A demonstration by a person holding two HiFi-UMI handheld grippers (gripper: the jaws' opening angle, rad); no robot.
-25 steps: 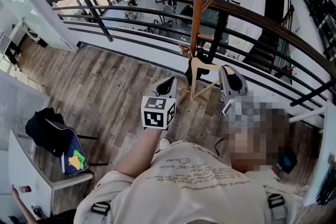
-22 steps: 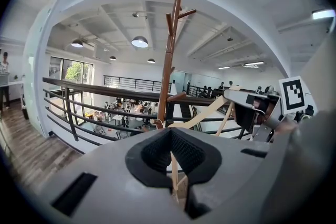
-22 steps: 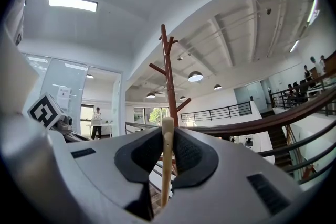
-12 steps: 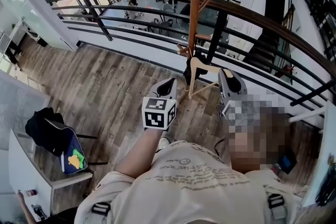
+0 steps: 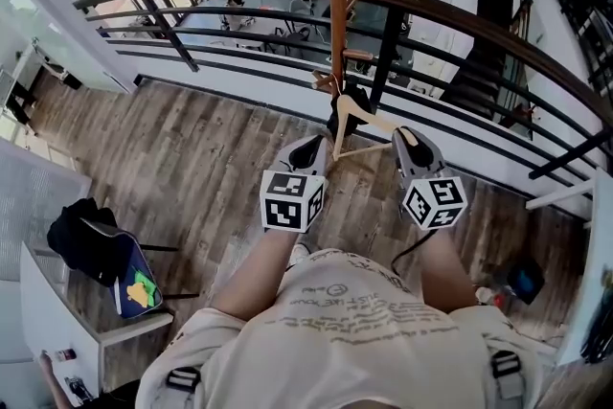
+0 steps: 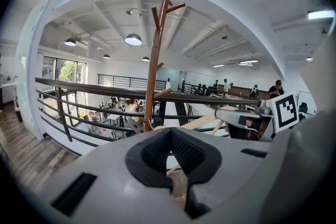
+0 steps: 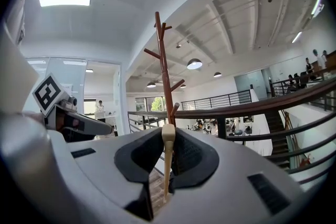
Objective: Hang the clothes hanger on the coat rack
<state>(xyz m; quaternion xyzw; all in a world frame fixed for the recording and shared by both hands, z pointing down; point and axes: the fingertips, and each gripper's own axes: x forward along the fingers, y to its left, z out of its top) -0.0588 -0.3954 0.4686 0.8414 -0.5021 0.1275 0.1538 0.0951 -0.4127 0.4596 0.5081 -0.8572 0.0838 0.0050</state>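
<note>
The brown wooden coat rack (image 5: 337,5) stands at the railing, its pegs branching off the pole (image 6: 153,76) (image 7: 164,71). A pale wooden hanger (image 5: 374,120) hangs between my two grippers, its hook close to the pole's lowest pegs. My right gripper (image 5: 407,137) is shut on the hanger's right end, which shows edge-on between its pads (image 7: 167,160). My left gripper (image 5: 314,148) sits by the hanger's left end. Its jaws (image 6: 176,165) stand close together with a pale strip in the slit, and I cannot tell whether they grip the hanger. One hanger arm (image 6: 206,120) runs toward the right gripper.
A dark curved railing (image 5: 460,19) runs just behind the rack, with an open drop to a lower floor beyond it. A chair with a black bag and a blue item (image 5: 91,244) stands at the left beside a white desk (image 5: 57,302). Wood plank floor lies below.
The head view has shifted and the right gripper's marker cube now shows. Both grippers and the hanger stay low beside the rack's pole, with little movement relative to it.
</note>
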